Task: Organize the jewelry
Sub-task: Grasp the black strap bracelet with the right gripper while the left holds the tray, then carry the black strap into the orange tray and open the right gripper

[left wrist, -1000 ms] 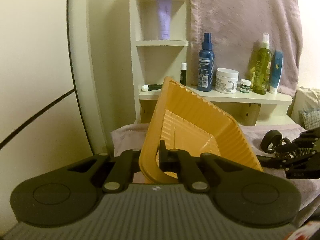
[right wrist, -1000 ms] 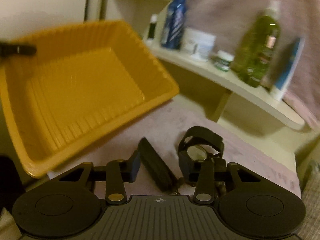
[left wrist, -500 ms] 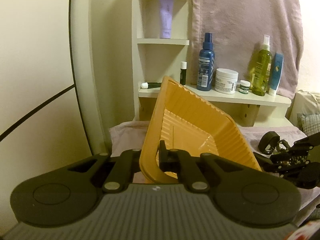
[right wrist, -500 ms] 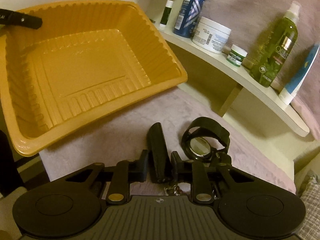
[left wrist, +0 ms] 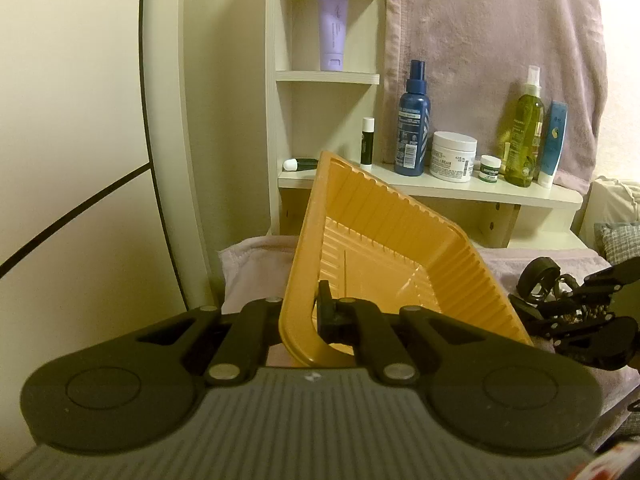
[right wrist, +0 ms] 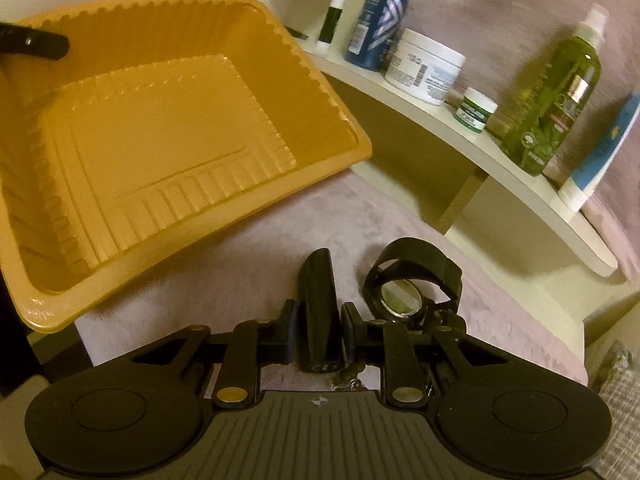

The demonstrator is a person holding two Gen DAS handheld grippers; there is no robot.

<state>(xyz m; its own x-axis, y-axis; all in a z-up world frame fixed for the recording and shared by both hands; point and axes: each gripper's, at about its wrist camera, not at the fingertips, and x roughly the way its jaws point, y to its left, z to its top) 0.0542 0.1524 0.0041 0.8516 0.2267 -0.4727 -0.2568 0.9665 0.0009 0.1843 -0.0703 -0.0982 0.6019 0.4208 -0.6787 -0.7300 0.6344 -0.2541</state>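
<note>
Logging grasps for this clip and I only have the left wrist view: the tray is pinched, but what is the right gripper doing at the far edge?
Observer: The right gripper is shut on a flat black case lying on the pink towel.
Operator: And the black loop beside it?
Observer: A watch, its round glass face up, just right of the case.
Operator: Anything in the tray?
Observer: No, the orange tray is empty.

Black strap (right wrist: 318, 308) near end hidden behind right gripper (right wrist: 316, 330).
</note>
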